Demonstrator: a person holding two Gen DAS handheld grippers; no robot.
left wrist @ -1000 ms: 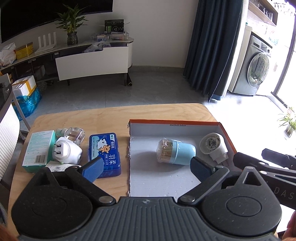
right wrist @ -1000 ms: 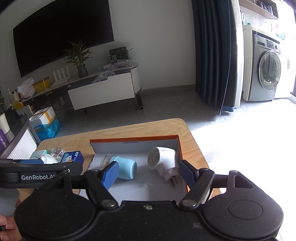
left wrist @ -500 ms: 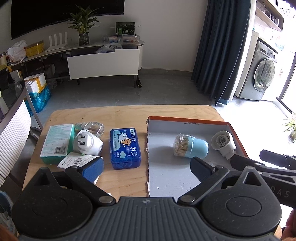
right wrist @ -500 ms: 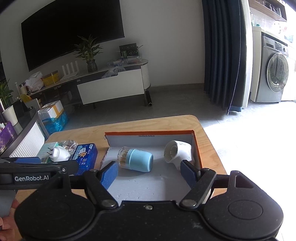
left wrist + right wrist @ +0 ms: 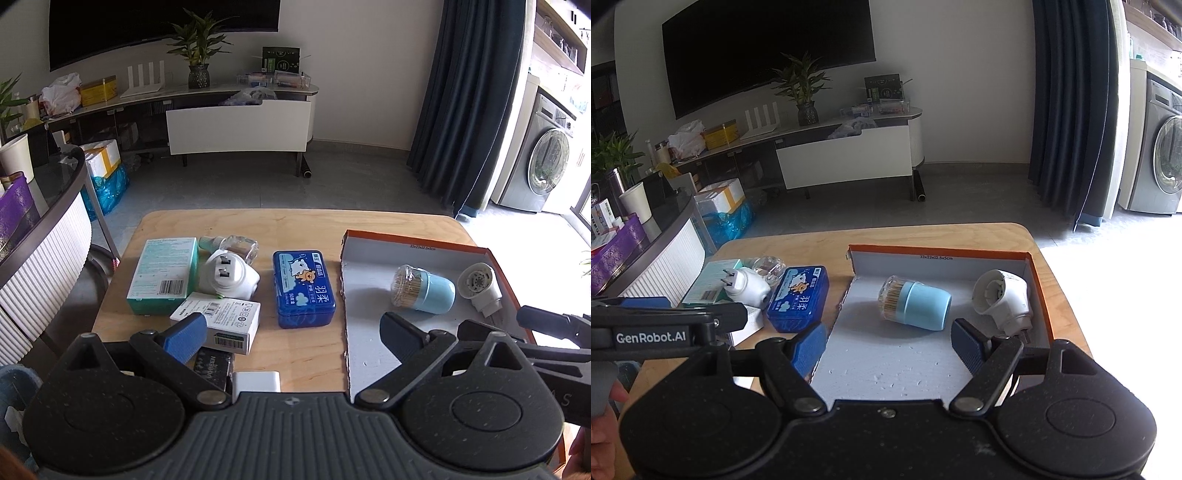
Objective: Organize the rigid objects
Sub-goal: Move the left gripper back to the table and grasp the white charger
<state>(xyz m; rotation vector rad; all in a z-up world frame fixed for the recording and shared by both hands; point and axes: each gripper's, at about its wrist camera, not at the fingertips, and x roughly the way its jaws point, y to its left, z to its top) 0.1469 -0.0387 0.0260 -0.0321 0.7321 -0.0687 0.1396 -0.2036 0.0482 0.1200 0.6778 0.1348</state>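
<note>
An orange-rimmed box lies open on the table's right. In it lie a blue toothpick holder on its side and a white plug-in device. Left of the box sit a blue tin, a white plug adapter, a teal carton, a small white carton and a clear bottle. My left gripper is open and empty above the table's near edge. My right gripper is open and empty over the box's near part.
A black item and a white block lie at the near table edge under my left gripper. A dark counter with a ribbed white front stands left of the table. A TV stand and a washing machine are behind.
Both grippers have drawn back and up from the table, so more of the table and room shows. The objects have not moved.
</note>
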